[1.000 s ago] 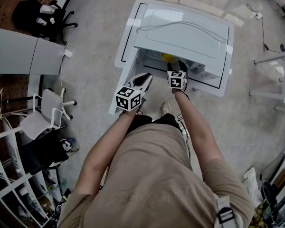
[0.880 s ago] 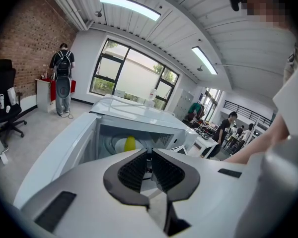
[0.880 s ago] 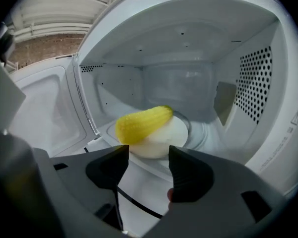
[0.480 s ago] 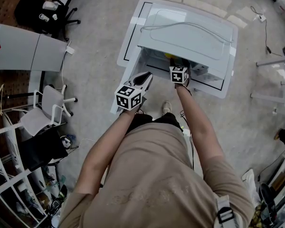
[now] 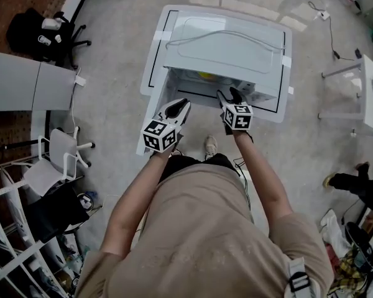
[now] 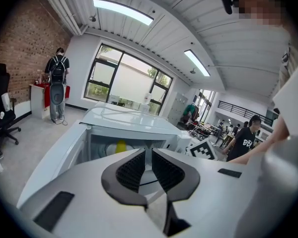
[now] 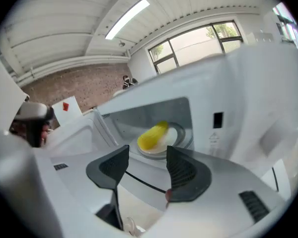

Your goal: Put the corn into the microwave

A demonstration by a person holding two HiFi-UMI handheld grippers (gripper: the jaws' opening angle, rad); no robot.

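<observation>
A white microwave (image 5: pixel 227 45) stands on a white table (image 5: pixel 154 61) with its door (image 5: pixel 156 107) swung open to the left. The yellow corn (image 7: pixel 153 135) lies on a white plate (image 7: pixel 175 134) inside the cavity; it also shows as a yellow spot in the head view (image 5: pixel 205 75) and in the left gripper view (image 6: pixel 120 146). My right gripper (image 7: pixel 146 162) is open and empty, just in front of the opening (image 5: pixel 227 96). My left gripper (image 5: pixel 177 108) hovers by the door with its jaws almost together and nothing between them (image 6: pixel 148 165).
A cable (image 5: pixel 224 35) lies on the microwave's top. A white chair (image 5: pixel 56 157) and a grey desk (image 5: pixel 25 82) stand at the left, another white table (image 5: pixel 370 98) at the right. A person (image 6: pixel 56 90) stands by the window; others (image 6: pixel 246 140) are at the far right.
My right gripper has drawn back out of the microwave opening toward me, open and empty. The corn stays on the plate inside. The left gripper has barely moved.
</observation>
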